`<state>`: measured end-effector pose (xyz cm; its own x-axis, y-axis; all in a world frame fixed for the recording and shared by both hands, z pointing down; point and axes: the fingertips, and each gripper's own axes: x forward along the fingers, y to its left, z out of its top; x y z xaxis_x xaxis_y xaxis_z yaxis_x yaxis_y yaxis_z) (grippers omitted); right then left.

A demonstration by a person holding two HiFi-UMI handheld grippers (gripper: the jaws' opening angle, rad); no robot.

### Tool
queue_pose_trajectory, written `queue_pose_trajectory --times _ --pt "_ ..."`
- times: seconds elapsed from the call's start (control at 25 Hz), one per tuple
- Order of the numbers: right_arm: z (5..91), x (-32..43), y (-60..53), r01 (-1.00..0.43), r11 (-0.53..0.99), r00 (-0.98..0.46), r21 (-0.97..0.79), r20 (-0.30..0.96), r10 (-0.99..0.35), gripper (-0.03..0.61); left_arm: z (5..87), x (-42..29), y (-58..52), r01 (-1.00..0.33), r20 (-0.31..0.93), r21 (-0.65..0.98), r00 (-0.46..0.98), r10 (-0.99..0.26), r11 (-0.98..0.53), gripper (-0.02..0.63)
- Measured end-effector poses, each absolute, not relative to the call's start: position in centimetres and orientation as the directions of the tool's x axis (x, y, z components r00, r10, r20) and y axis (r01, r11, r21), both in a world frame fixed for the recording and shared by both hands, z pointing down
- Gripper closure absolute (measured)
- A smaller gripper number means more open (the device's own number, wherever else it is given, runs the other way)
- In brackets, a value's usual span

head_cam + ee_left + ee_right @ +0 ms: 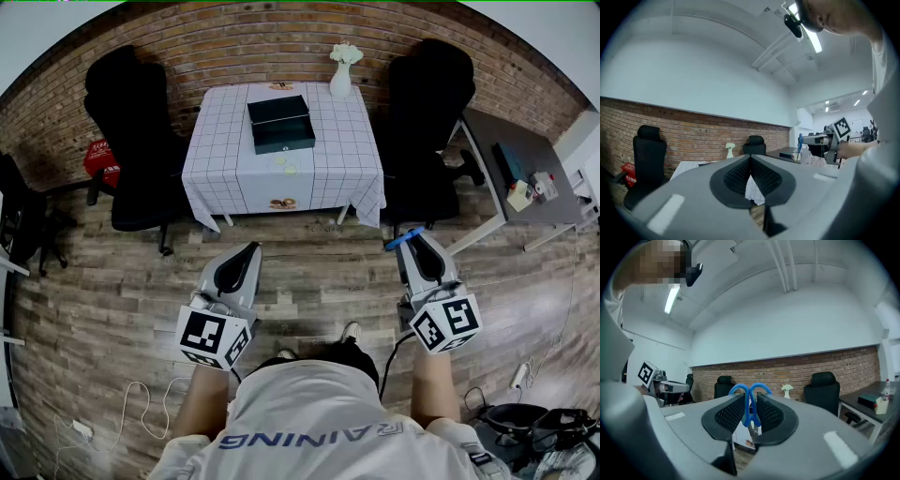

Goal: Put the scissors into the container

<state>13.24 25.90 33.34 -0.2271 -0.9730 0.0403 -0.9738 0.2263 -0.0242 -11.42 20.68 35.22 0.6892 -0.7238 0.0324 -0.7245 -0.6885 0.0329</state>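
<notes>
Blue-handled scissors [750,401] sit clamped between the jaws of my right gripper [750,414], handles poking up past the pads; in the head view their blue handle [404,238] shows at the tip of the right gripper [410,246]. My left gripper [249,249] is shut with nothing in it, its pads meeting in the left gripper view [750,174]. The dark open container [280,123] rests on the checked tablecloth of the table [347,150], well ahead of both grippers, which hang over the wooden floor.
A white vase with flowers [342,69] stands at the table's far edge. Black office chairs [132,141] [427,112] flank the table. A grey desk [525,164] with small items is at the right. Cables lie on the floor near my feet.
</notes>
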Motion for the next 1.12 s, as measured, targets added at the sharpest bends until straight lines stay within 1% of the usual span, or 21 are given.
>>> queue_pose_trajectory --times 0.56,0.76,1.0,1.12 --pt "33.0 12.0 26.3 -0.976 0.216 -0.215 0.005 0.042 -0.976 0.480 35.1 -12.5 21.1 -0.719 0.031 0.045 0.695 -0.718 -0.694 0.614" --pt "32.9 12.0 26.2 -0.977 0.209 -0.210 -0.038 0.019 -0.978 0.479 35.7 -13.3 21.1 -0.717 0.043 0.051 0.697 -0.716 -0.695 0.614" --pt "33.2 11.9 24.4 -0.973 0.226 -0.227 -0.045 0.029 -0.973 0.480 36.8 -13.9 19.5 -0.732 0.064 0.082 0.682 -0.729 -0.677 0.614" --pt "33.0 12.8 21.8 -0.969 0.240 -0.241 -0.054 0.012 -0.970 0.480 37.0 -13.4 17.4 -0.743 0.065 0.078 0.669 -0.740 -0.665 0.614"
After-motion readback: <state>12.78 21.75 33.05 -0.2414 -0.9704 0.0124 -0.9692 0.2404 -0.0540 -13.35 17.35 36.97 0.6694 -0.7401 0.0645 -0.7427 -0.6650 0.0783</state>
